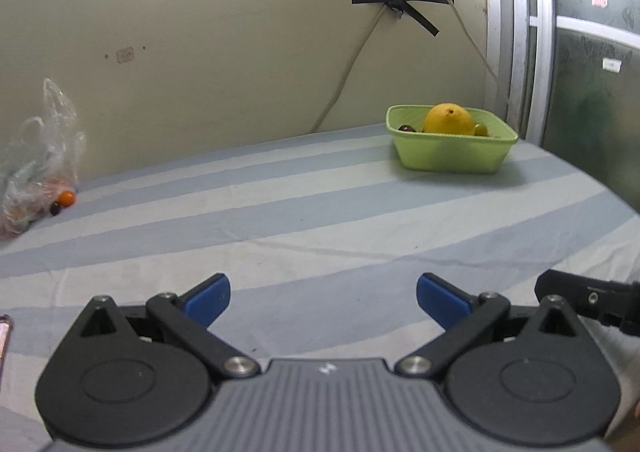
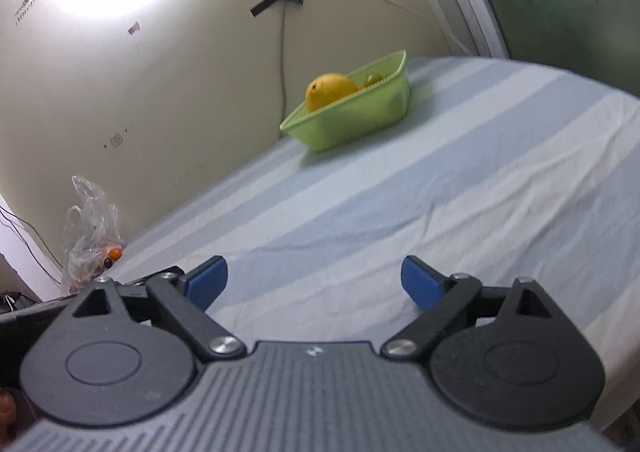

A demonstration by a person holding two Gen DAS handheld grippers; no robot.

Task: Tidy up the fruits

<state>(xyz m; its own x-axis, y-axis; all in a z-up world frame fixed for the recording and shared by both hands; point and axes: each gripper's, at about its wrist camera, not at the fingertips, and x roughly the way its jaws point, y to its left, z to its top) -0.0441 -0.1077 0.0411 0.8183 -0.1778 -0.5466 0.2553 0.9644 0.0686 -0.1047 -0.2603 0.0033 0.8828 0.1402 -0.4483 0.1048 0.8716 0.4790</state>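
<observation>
both grippers, left gripper (image 1: 323, 298) and right gripper (image 2: 314, 280), stand wide apart and empty over the bed (image 1: 320, 212), and the loose fruits (image 1: 66, 198) by the bag (image 1: 40, 156) lie far left, nearer the left one, well apart from the basket (image 1: 452, 158).

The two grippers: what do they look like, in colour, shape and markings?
Both look alike. The left gripper and the right gripper each have a grey ribbed body with a small white mark at its front edge, two round black discs at the sides, black link bars joined by silver pins, and blue pads on the fingers. No cables or sleeves show.
</observation>
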